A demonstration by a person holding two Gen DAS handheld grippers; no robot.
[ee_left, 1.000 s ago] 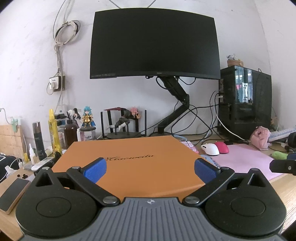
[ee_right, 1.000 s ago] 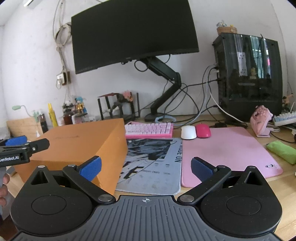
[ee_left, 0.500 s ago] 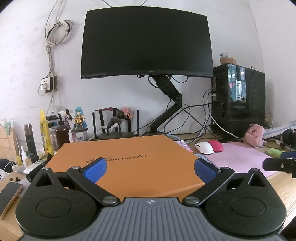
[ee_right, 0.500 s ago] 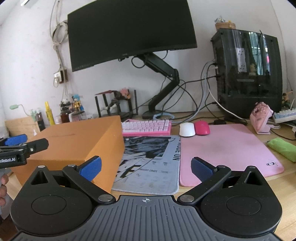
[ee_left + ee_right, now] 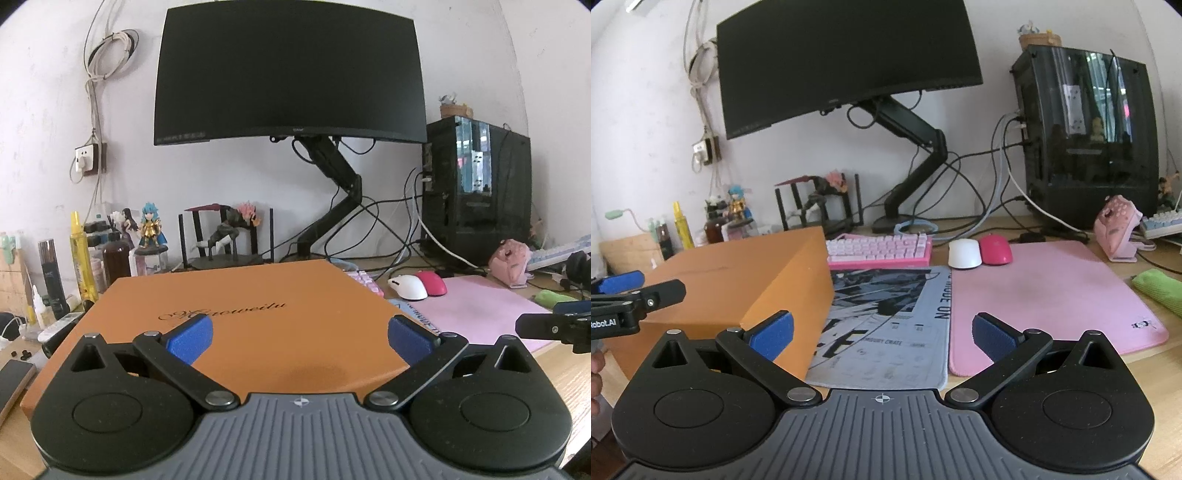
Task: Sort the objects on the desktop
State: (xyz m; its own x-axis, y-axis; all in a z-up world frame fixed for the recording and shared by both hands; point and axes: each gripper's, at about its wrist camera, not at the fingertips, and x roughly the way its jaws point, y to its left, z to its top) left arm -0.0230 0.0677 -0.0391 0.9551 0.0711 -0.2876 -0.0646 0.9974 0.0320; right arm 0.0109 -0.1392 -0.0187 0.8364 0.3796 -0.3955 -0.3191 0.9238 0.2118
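A large orange box [image 5: 236,325] with script lettering lies on the desk's left part; it also shows in the right wrist view [image 5: 738,280]. My left gripper [image 5: 299,336] is open and empty, hovering above the box's near edge. My right gripper [image 5: 882,328] is open and empty above the printed grey desk mat [image 5: 886,317]. A pink keyboard [image 5: 879,249], a white mouse [image 5: 964,253] and a magenta mouse [image 5: 995,250] lie behind it, by the pink mat [image 5: 1045,291].
A monitor on an arm [image 5: 288,74] hangs over the desk's back. A black PC case [image 5: 1089,136] stands at the right. Bottles [image 5: 79,254] and figurines [image 5: 149,229] crowd the back left. A green cloth [image 5: 1160,290] and a pink gadget [image 5: 1119,225] lie at the right.
Both views have shifted a little: the left gripper drew back and turned left over the box, and the right one turned slightly. Both stay open. No object moved.
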